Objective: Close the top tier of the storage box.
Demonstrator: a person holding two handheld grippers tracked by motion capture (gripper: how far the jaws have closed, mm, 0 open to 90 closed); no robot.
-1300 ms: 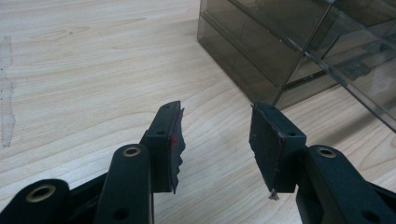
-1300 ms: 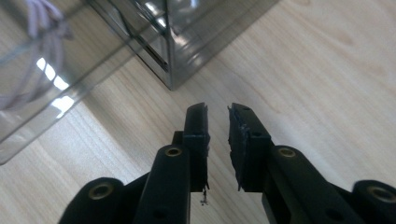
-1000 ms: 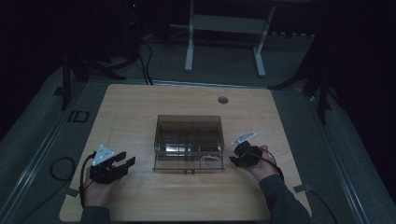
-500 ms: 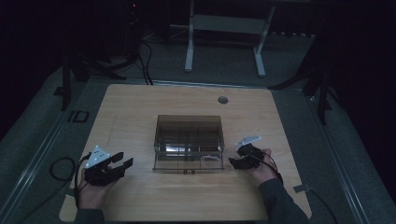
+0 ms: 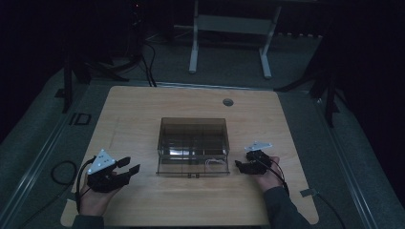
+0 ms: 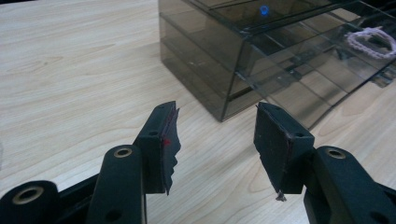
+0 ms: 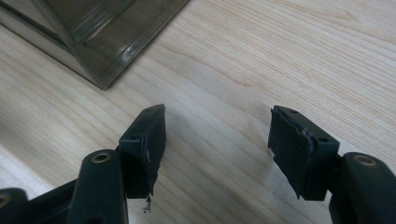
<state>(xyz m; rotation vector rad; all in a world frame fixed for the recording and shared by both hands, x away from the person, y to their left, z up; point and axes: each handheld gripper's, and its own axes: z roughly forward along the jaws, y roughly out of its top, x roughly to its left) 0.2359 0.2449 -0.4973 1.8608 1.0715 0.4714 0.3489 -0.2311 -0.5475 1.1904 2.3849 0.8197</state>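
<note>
Right gripper: jaws apart, nothing between them, just opened wider. Low over the wooden table, just beside the near right corner of the see-through brown box. That corner close ahead in the right gripper view.

Left gripper: jaws apart too, nothing held, only bare wood between them. Near the front left side of the table, apart from the box, pointing at it.

Box in the middle of the table, with drawers inside. Small pale loop of string lying in a drawer near the right front corner.
</note>
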